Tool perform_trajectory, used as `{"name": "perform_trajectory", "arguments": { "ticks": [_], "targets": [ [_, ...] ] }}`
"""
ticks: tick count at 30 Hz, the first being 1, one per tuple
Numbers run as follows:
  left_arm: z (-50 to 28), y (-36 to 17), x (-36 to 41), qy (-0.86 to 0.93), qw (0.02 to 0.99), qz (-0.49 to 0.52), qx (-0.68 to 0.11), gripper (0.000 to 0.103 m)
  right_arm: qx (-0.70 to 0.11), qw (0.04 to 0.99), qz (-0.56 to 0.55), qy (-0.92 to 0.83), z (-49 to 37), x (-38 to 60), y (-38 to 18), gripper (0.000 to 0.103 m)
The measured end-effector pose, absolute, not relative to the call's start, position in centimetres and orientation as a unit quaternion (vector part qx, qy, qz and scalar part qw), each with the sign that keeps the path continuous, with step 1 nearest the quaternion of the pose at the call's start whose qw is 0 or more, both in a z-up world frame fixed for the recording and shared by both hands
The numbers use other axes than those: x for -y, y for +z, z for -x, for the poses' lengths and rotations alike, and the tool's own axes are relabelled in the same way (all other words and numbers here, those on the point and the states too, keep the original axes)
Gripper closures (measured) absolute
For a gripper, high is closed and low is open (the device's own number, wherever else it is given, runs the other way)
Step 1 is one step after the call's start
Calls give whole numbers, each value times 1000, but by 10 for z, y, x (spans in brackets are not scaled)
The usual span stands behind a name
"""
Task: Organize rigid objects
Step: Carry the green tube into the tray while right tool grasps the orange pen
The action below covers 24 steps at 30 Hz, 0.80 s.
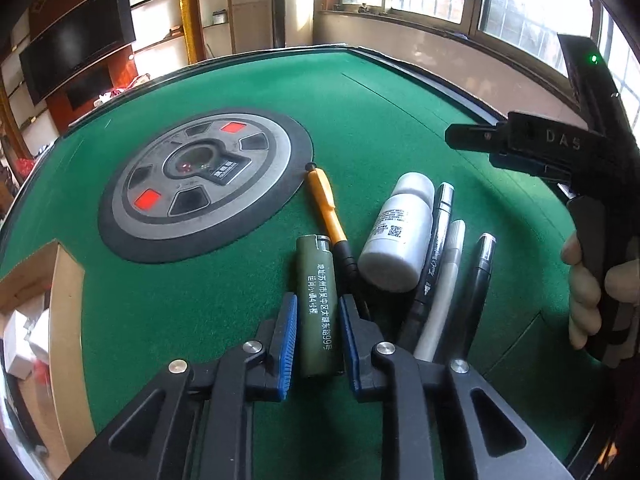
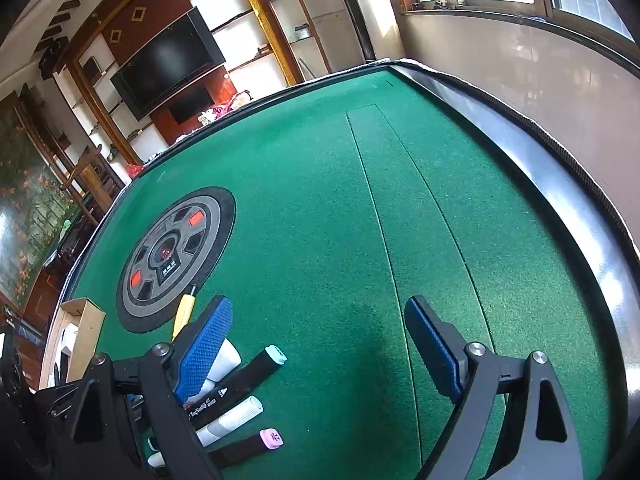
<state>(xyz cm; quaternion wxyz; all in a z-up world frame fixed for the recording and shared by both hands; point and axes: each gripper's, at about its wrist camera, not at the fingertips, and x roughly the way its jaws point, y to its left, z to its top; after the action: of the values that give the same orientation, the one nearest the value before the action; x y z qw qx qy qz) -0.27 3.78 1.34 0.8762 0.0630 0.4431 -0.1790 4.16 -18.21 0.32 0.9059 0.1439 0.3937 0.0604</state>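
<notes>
An olive-green lighter (image 1: 318,300) with white print lies flat on the green felt, and my left gripper (image 1: 318,312) is shut on it, a blue pad against each long side. To its right lie an orange pen (image 1: 324,208), a white bottle (image 1: 400,232), a black marker (image 1: 434,248), a white marker (image 1: 444,284) and a black pen (image 1: 480,276), roughly parallel. My right gripper (image 2: 318,308) is open over bare felt with nothing between its fingers. In the right wrist view the markers (image 2: 256,368) sit at lower left. The right gripper (image 1: 476,148) also hovers at the right of the left wrist view.
A round grey control disc (image 1: 200,184) with red buttons is set into the table's middle. A wooden box (image 1: 64,280) stands at the left edge. The raised black table rim (image 2: 560,220) runs along the right. A hand (image 1: 588,280) holds the right gripper's handle.
</notes>
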Motion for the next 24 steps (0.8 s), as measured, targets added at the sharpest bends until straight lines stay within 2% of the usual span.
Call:
{"name": "perform_trajectory", "arguments": {
  "ticks": [10, 15, 21, 24],
  "targets": [
    [74, 65, -99, -172, 910, 35, -375, 83, -392, 908, -128, 68, -39, 175, 2, 16],
    [105, 80, -146, -140, 923, 78, -350, 83, -403, 896, -133, 128, -32, 146, 21, 16],
    [129, 74, -205, -83, 929, 121, -339, 82, -468, 871, 6, 148, -54, 53, 32, 16],
    [141, 65, -235, -53, 928, 140, -340, 82, -500, 856, 62, 121, -72, 22, 15, 31]
  ]
}}
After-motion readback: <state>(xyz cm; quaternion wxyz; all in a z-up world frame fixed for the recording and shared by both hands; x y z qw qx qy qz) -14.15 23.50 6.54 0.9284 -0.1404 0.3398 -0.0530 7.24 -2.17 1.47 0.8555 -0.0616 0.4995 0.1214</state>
